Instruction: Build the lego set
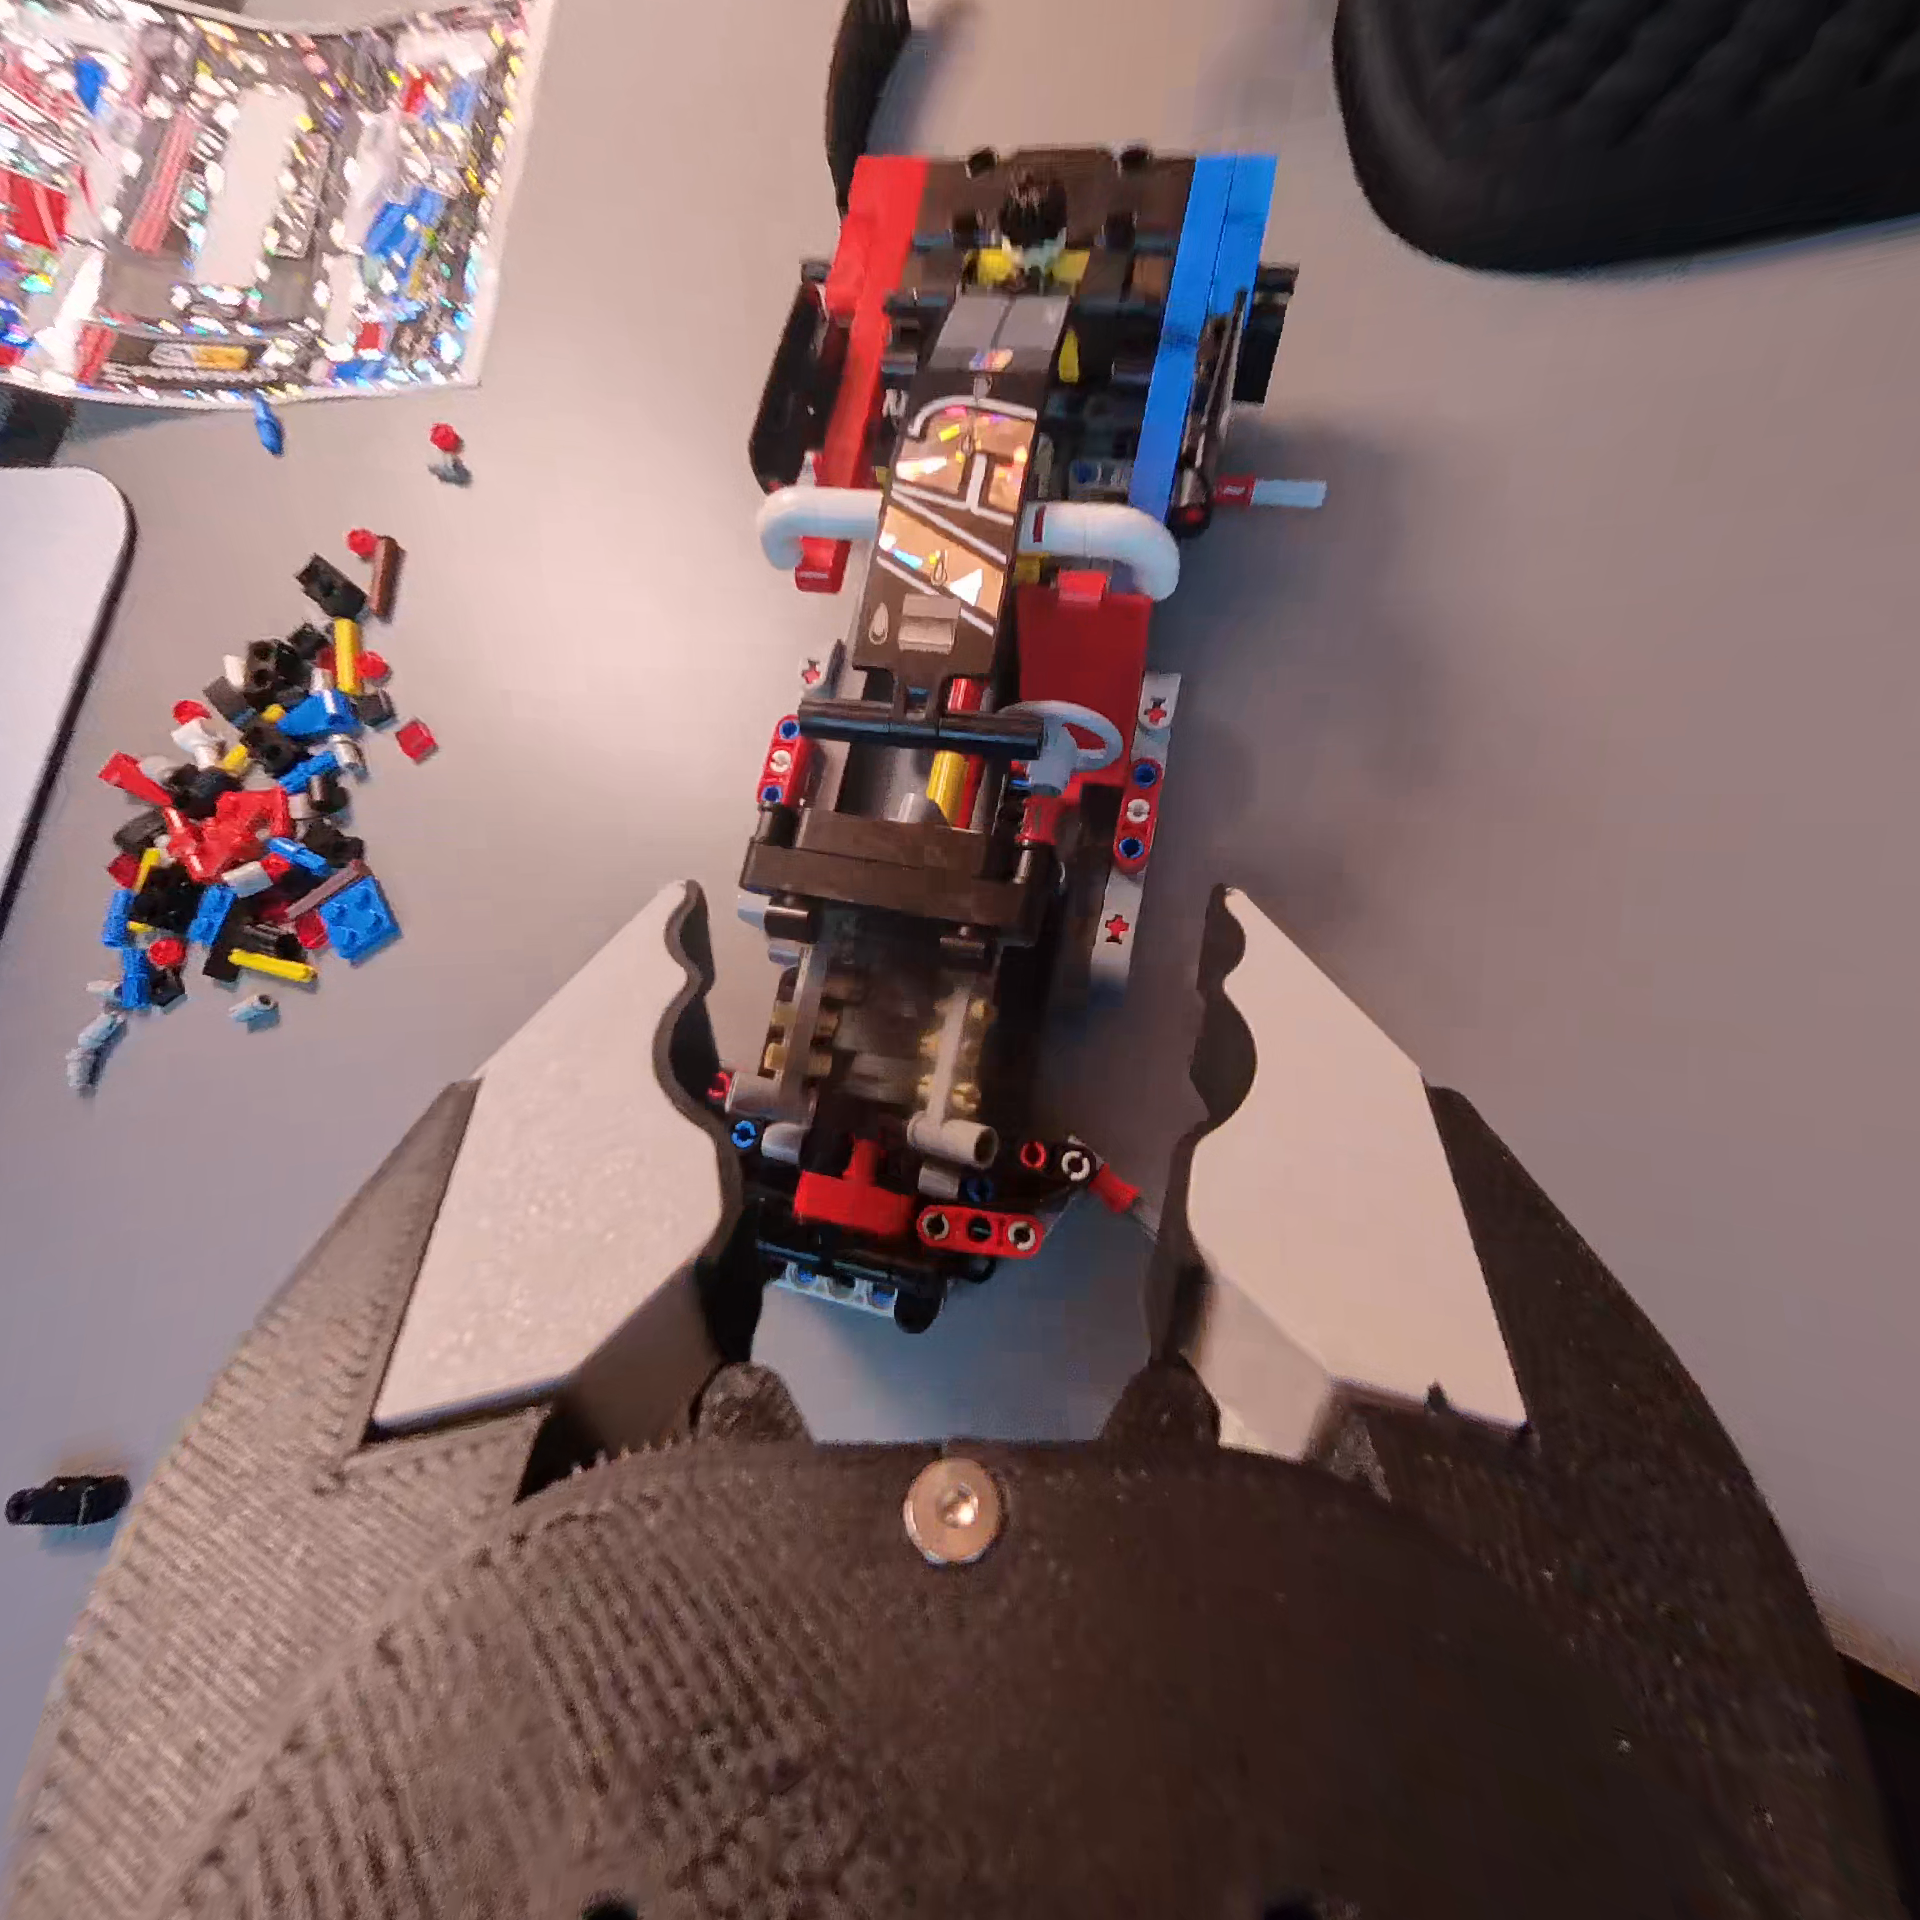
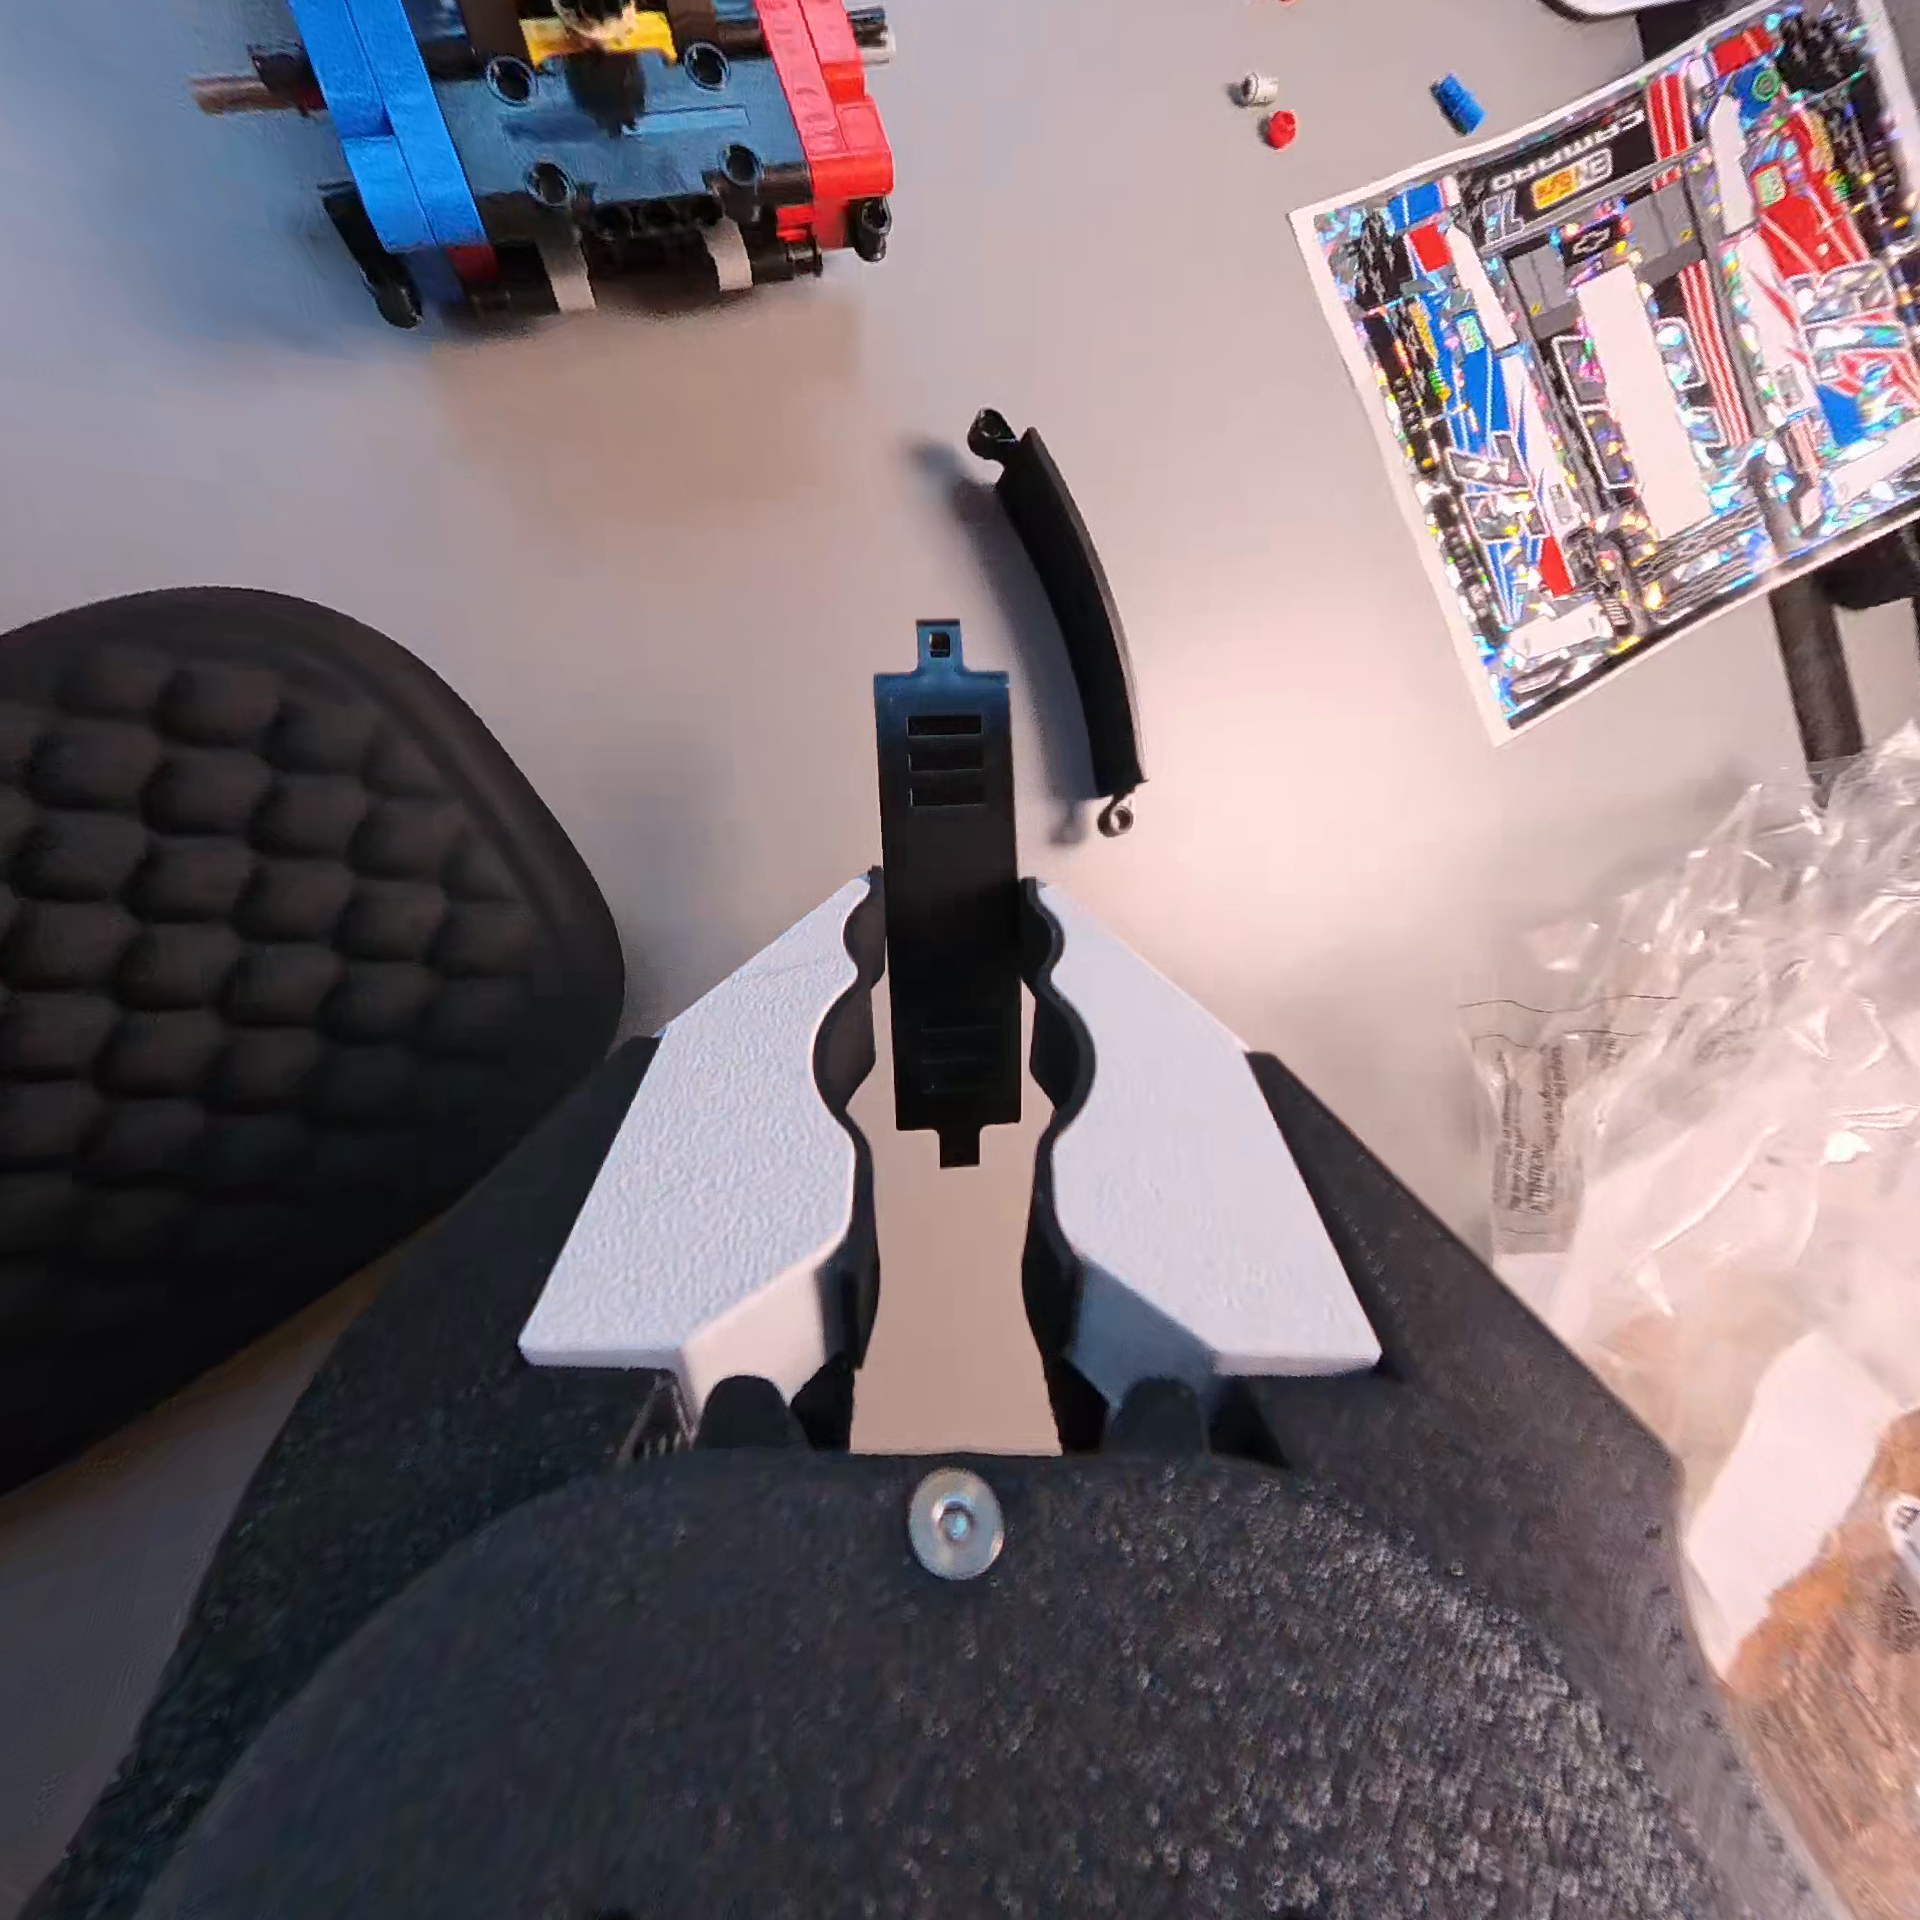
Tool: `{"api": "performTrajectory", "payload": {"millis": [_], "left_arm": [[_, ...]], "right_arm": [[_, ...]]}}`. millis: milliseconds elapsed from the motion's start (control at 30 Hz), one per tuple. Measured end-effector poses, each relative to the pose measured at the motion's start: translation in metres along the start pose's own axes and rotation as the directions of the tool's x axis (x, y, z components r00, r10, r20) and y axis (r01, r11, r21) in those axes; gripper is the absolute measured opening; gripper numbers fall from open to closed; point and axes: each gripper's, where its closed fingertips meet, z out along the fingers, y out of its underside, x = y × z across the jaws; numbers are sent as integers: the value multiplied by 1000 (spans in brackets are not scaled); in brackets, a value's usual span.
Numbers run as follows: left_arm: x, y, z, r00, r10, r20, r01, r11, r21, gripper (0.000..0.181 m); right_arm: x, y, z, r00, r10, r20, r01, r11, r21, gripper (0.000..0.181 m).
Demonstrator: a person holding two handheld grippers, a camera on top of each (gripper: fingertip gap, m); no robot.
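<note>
Tabletop [image 1: 1507,727]: grey, carries everything. Black quilted cushion [image 2: 260,987] lies at L edge in R wrist view.

Lego car chassis [image 1: 977,665] sits on tabletop, long axis running away from L claw; blue strip on one side, red on the other, shiny sticker panel on top.

L claw [image 1: 956,914]: angled down over chassis near end, spread wide, fingers [image 1: 582,1143] straddling the frame w/o gripping; L finger close to the frame, contact can't be judged.

Sticker sheet [image 2: 1642,364]: holographic, lies flat near far R in R wrist view. Clear plastic bags [image 2: 1704,1091] beside it.

R claw [image 2: 948,894]: tilted down above tabletop, pinching black slotted panel [image 2: 945,831] by its long edges; panel sticks out fwd past fingertips.

Curved black piece [image 2: 1070,613] lies just beyond the panel, apart from it.

Loose parts pile [image 1: 239,821]: mixed red/blue/black/yellow, L of chassis, well apart.
</note>
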Motion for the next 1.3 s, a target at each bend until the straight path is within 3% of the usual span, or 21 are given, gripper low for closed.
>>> {"api": "performTrajectory", "payload": {"millis": [100,300,533,733,933,1100,1233,1300], "left_arm": [[-5,8,21,997,77,-2,-77,991,-105,89],[-17,-6,40,995,101,16,-98,987,-126,88],[-51,-17,58,997,72,36,-66,987,-147,88],[-82,-9,57,998,56,38,-50,987,-152,88],[-104,-6,59,997,34,62,-25,989,-146,88],[-117,-9,59,992,36,118,-22,993,-118,89],[-112,-43,23,987,-68,148,52,993,108,85],[-92,-67,3,990,-98,99,73,971,229,74]], "right_arm": [[-12,-2,7,999,3,32,-4,999,31,23],[-20,3,15,999,-15,53,13,999,33,23],[19,2,17,1000,-10,25,10,1000,1,23],[50,-4,15,999,-45,-2,45,999,-26,23],[82,-15,58,999,-16,42,19,997,-78,22],[49,-27,71,979,-9,204,26,996,-81,22],[8,-41,62,982,-49,184,55,998,-28,23],[-17,-44,58,984,-80,157,82,997,-5,23]]}}
